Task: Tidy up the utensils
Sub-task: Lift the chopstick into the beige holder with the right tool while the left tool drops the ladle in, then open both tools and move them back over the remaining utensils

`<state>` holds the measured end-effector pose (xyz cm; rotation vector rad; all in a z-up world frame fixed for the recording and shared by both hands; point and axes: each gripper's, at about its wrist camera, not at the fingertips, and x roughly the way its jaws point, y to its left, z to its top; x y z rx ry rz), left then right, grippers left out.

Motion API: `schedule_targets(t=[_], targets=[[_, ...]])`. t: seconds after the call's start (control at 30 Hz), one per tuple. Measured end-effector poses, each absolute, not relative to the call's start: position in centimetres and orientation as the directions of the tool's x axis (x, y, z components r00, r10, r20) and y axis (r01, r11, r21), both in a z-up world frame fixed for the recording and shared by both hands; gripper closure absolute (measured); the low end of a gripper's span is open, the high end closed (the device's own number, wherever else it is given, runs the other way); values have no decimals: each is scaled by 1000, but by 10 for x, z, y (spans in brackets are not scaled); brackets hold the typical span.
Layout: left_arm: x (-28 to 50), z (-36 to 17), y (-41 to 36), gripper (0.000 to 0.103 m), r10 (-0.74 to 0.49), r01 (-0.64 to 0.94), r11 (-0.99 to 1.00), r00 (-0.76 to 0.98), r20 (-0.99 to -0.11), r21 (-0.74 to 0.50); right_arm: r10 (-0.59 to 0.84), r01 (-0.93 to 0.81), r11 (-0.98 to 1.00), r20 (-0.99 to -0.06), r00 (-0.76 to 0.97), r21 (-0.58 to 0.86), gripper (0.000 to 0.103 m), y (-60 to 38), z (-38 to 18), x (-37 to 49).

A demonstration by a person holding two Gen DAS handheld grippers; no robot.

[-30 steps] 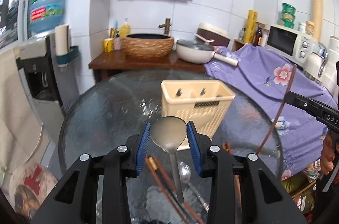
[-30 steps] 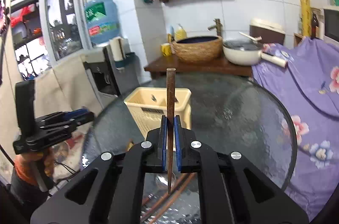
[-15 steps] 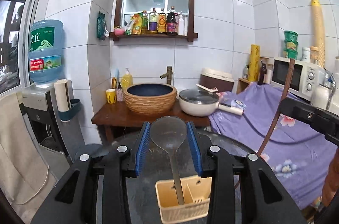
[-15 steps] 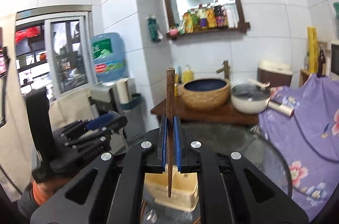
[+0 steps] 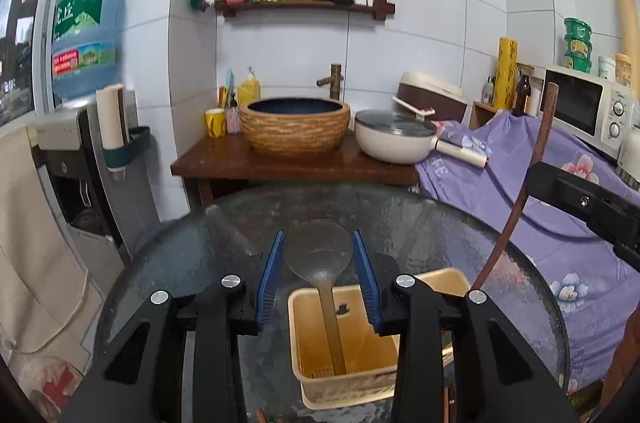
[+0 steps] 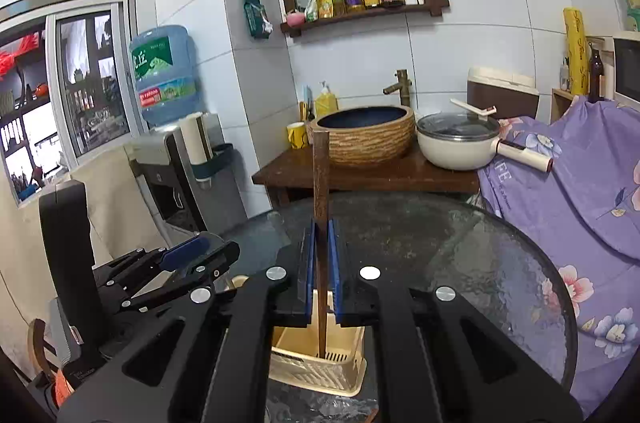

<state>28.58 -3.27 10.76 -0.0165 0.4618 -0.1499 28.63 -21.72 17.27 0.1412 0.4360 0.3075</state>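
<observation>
My left gripper [image 5: 318, 247] is shut on a metal spoon [image 5: 316, 255], its blue pads clamping the bowl from both sides. The handle hangs down into the cream plastic utensil basket [image 5: 308, 375] right below. My right gripper [image 6: 321, 239] is shut on a brown chopstick [image 6: 321, 175] that stands upright, its lower tip down inside the basket [image 6: 312, 371]. In the left wrist view the right gripper [image 5: 580, 201] and the slanting chopstick [image 5: 524, 183] show at the right. The left gripper [image 6: 180, 263] shows at the left of the right wrist view.
The basket stands on a round glass table [image 5: 460, 223]. Behind it is a wooden stand [image 5: 280, 163] with a woven basin [image 5: 294, 127] and a white pot [image 5: 394, 141]. A purple flowered cloth [image 5: 560, 231] lies to the right, a water dispenser [image 5: 68, 143] to the left.
Both grippers have moved forward over the basket, which now sits right under them. The spoon's handle and the chopstick's tip now reach into it. Both grips are unchanged.
</observation>
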Motion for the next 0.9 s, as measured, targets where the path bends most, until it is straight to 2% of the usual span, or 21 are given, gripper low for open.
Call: schedule_targets(t=[0.3, 0.6, 0.67, 0.73, 0.87, 0.9], targets=[[282, 81, -36, 68, -165, 162, 986, 865, -474, -48, 319, -252, 946, -436, 842, 206, 95, -216, 142, 289], [282, 68, -37, 67, -169, 171, 984, 857, -486, -41, 302, -238, 951, -431, 850, 198, 95, -217, 140, 287], [281, 68, -39, 64, -172, 177, 984, 858, -484, -34, 293, -227, 954, -435, 852, 198, 95, -217, 139, 287], [279, 69, -39, 45, -171, 177, 984, 864, -474, -32, 292, -221, 953, -440, 849, 206, 95, -219, 136, 288], [269, 75, -32, 34, -185, 174, 983, 880, -438, -67, 279, -207, 957, -445, 851, 205, 95, -224, 132, 287], [266, 76, -30, 31, -184, 170, 983, 883, -431, -72, 279, -206, 957, -446, 850, 206, 92, -225, 131, 286]])
